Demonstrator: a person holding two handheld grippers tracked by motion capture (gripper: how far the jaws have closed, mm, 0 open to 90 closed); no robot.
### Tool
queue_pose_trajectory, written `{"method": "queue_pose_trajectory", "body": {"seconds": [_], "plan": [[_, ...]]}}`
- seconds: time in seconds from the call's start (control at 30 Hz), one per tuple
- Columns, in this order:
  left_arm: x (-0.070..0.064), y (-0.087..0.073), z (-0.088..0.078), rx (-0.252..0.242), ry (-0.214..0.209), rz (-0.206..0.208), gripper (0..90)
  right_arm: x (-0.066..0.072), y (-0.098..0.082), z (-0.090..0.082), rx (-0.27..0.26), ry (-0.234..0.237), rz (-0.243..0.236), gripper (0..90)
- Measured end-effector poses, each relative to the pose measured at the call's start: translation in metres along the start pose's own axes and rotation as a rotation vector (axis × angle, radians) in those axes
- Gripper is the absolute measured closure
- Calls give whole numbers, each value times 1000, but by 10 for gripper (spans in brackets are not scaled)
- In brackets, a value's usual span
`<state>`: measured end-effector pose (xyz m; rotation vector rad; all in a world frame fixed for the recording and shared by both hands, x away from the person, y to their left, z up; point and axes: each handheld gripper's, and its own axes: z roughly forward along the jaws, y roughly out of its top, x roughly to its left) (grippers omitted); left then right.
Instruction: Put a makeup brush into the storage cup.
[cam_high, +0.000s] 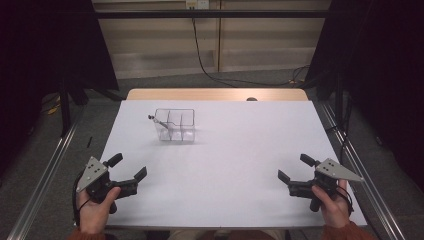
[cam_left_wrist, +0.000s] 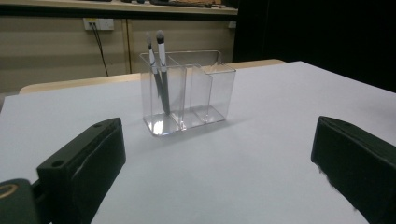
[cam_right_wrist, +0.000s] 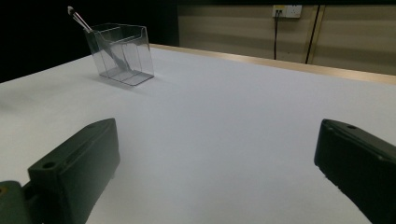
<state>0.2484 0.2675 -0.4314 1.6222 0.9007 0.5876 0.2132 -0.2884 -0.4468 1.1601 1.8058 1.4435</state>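
A clear plastic organiser (cam_high: 175, 126) with several compartments stands on the white table (cam_high: 230, 150), left of centre toward the back. Two slim brushes (cam_left_wrist: 159, 70) lean in its left compartment, their tips above the rim. From the right gripper view the organiser (cam_right_wrist: 122, 53) is far off at the upper left with a brush (cam_right_wrist: 79, 19) sticking out. My left gripper (cam_high: 128, 167) rests open near the front left corner, nothing between its jaws. My right gripper (cam_high: 296, 167) is open near the front right corner, equally empty.
A wooden strip (cam_high: 215, 94) borders the table's far edge. Metal rails (cam_high: 45, 175) run along both sides. A black cable (cam_high: 200, 55) hangs from a wall socket behind. Dark curtains (cam_high: 380, 60) flank the space.
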Motion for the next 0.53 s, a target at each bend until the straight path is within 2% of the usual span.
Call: {"method": "queue_pose_trajectory", "body": {"seconds": [0.17,0.27,0.43,0.53], "plan": [[-6,-2,-5,5,20,34,30,1,0,-1,1,6,-9,0],[-5,-3,-5,1,5,8,30,1,0,-1,0,8,-9,0],[-7,-4,-6,15,-14,42,30,1,1,1,2,13,-10,0],[-5,-5,-5,24,-18,19,30,2,0,2,10,16,-14,0]]}}
